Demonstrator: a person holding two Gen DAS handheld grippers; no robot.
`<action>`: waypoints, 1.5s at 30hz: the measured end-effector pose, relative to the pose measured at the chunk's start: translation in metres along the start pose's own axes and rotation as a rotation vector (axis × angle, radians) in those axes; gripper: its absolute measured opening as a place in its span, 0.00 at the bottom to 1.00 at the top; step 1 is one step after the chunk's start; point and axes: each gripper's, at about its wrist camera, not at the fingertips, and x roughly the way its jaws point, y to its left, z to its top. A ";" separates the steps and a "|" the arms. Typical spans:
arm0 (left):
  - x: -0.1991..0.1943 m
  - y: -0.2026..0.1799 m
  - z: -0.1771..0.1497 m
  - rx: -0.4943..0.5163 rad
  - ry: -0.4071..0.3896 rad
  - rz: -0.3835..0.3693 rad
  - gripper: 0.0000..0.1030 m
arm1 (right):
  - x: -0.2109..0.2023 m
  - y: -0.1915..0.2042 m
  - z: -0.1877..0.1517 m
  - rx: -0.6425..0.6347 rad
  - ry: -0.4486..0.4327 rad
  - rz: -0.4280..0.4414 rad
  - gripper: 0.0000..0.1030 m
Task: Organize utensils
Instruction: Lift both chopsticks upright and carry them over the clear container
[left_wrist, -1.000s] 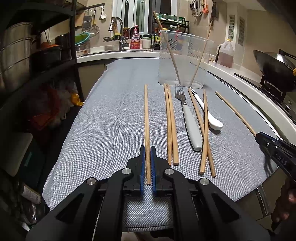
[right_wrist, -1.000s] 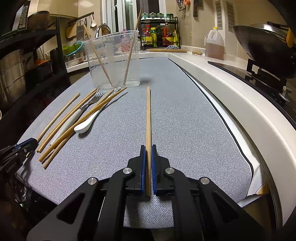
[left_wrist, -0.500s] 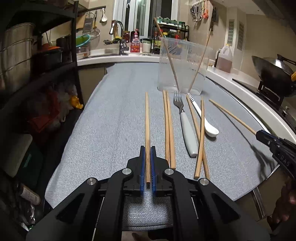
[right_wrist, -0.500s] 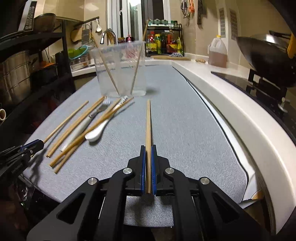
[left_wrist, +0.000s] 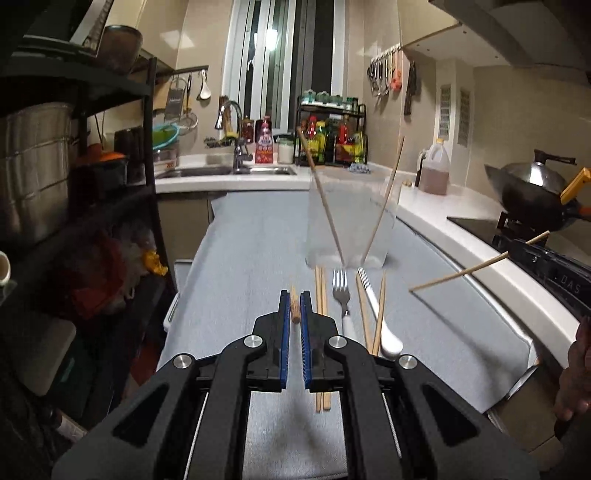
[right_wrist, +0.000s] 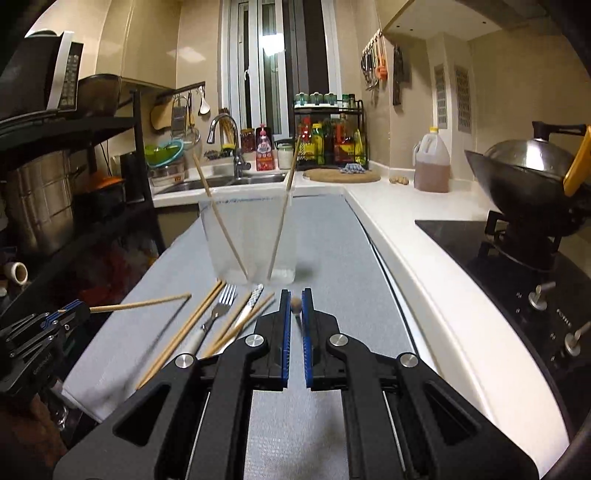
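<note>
My left gripper (left_wrist: 294, 306) is shut on a wooden chopstick (left_wrist: 294, 309), lifted off the grey mat and seen end-on. My right gripper (right_wrist: 295, 308) is shut on another chopstick (right_wrist: 295, 305), also raised and end-on; it shows in the left wrist view (left_wrist: 465, 271) pointing left. The left one shows in the right wrist view (right_wrist: 140, 304). A clear plastic container (left_wrist: 351, 218) holds two chopsticks at the mat's far end. On the mat lie a chopstick pair (left_wrist: 320, 295), a fork (left_wrist: 341, 299), a white spoon (left_wrist: 384, 328) and two crossed chopsticks (left_wrist: 378, 314).
A black shelf rack (left_wrist: 74, 206) stands close on the left. A white counter (right_wrist: 424, 266) runs along the right with a wok (right_wrist: 528, 177) on the hob and an oil jug (right_wrist: 432, 162). A sink (left_wrist: 229, 170) and spice rack (left_wrist: 332, 133) lie behind.
Both grippers have lifted and tilted their chopsticks up off the mat, so each now points toward the camera's far view. The rest of the utensils have not moved.
</note>
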 end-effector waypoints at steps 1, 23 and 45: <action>-0.001 0.000 0.007 0.001 -0.010 -0.005 0.05 | 0.001 0.000 0.005 0.003 -0.003 -0.003 0.06; 0.023 0.008 0.154 -0.044 0.001 -0.114 0.05 | 0.035 -0.012 0.147 0.096 0.021 0.094 0.06; 0.072 -0.023 0.274 -0.026 -0.186 -0.145 0.05 | 0.066 0.007 0.245 0.053 -0.126 0.182 0.06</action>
